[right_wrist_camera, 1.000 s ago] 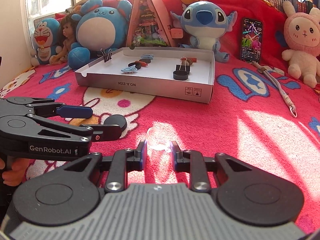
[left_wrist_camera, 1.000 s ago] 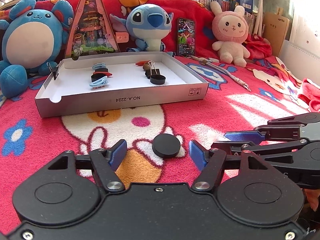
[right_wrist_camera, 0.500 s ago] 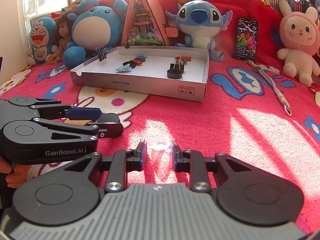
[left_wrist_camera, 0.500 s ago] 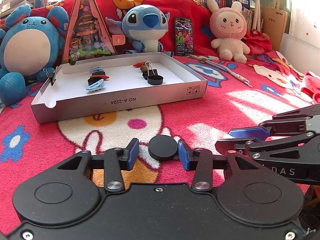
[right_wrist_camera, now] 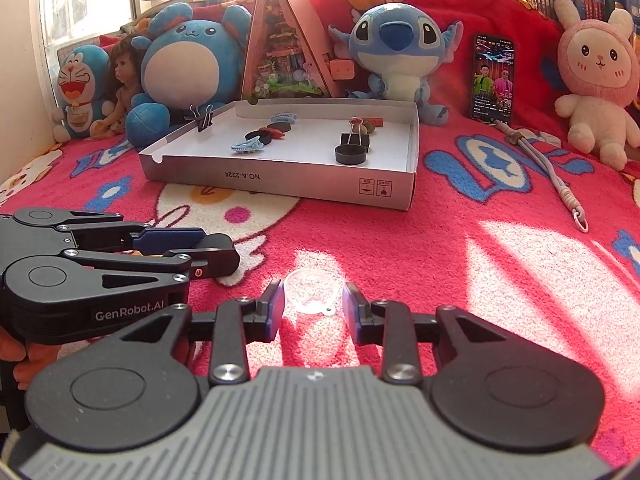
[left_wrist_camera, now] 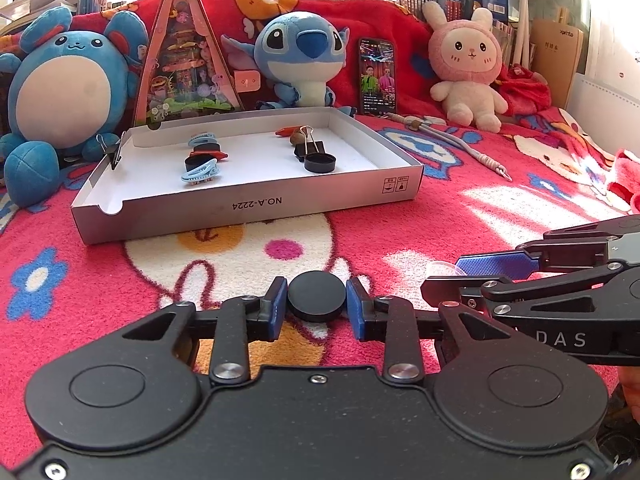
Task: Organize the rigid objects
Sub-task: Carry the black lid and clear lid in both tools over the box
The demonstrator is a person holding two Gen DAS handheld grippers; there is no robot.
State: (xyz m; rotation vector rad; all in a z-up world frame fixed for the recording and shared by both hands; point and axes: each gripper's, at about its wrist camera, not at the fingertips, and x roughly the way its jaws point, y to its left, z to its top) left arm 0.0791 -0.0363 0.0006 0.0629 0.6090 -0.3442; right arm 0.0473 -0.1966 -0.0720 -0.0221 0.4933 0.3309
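My left gripper [left_wrist_camera: 317,307] is shut on a black round cap [left_wrist_camera: 316,296], its blue pads pressed against both sides, low over the red blanket. My right gripper [right_wrist_camera: 313,305] has its jaws opening. A clear plastic lid [right_wrist_camera: 312,294] lies on the blanket between the pads with a thin gap on each side. In the left wrist view the right gripper [left_wrist_camera: 444,274] comes in from the right, around the clear lid [left_wrist_camera: 442,268]. In the right wrist view the left gripper [right_wrist_camera: 220,246] comes in from the left. A white cardboard tray [left_wrist_camera: 248,208] [right_wrist_camera: 280,180] lies further back.
The tray holds another black cap [left_wrist_camera: 319,163], binder clips [left_wrist_camera: 310,146], blue hair clips [left_wrist_camera: 200,171] and small red pieces. Behind it stand plush toys [left_wrist_camera: 300,56], a triangular toy box [left_wrist_camera: 184,68] and a phone [left_wrist_camera: 377,76]. A grey cord [left_wrist_camera: 460,144] lies at the right.
The left jaws closed from wide apart onto the black cap. The right jaws, earlier tight on the clear lid, have spread off it. Neither hand has shifted.
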